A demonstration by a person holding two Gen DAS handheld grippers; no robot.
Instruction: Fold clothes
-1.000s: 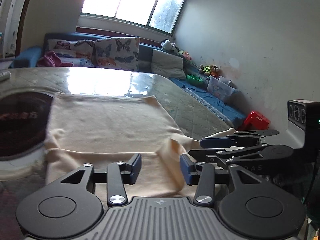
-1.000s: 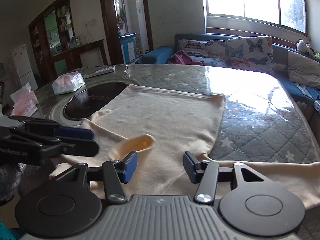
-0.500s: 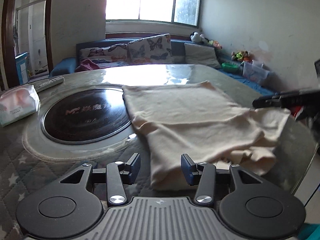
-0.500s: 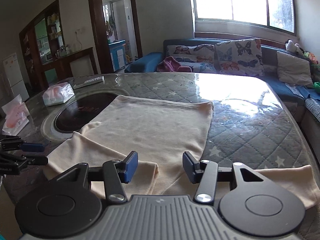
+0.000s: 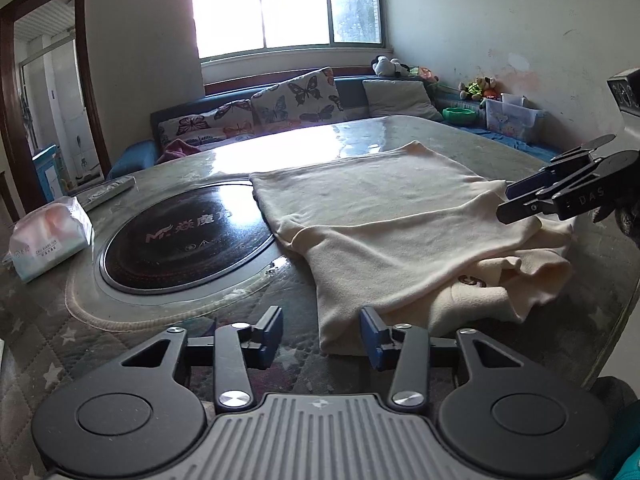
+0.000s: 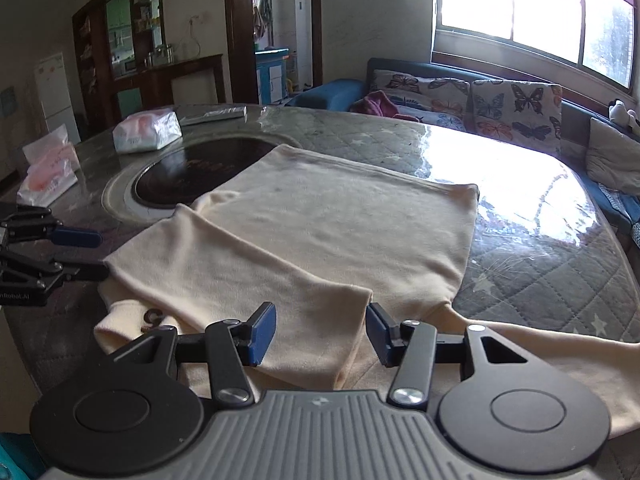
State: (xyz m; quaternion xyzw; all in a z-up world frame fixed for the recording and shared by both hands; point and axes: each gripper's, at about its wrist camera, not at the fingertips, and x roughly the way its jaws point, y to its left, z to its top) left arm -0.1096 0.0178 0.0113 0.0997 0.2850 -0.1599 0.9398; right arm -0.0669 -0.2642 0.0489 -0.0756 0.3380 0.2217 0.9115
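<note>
Nearest in the left wrist view, the left gripper (image 5: 321,333) hangs low over the quilted table (image 5: 80,344), its blue pads apart and its jaws closing; the near corner of a folded sleeve lies between them, but the pads do not press on it. In the right wrist view the right gripper (image 6: 321,334) stands with its jaws parted over the end of that same folded-over sleeve, the fabric lying loose beneath and between the pads with nothing clamped. The cream garment (image 6: 332,232) is spread flat on the table in front of both grippers, one sleeve folded across its body and its neck end bunched at the table's near edge, where a small dark mark shows; the other sleeve trails off to the right along the near edge. One side of the garment overlaps the rim of the round black hotplate (image 5: 188,236) set into the table. Beyond that lie a tissue pack (image 6: 147,130) and a remote control (image 6: 214,115). Farthest off, a sofa with butterfly cushions (image 6: 516,114) runs under the bright window (image 5: 286,4).
</note>
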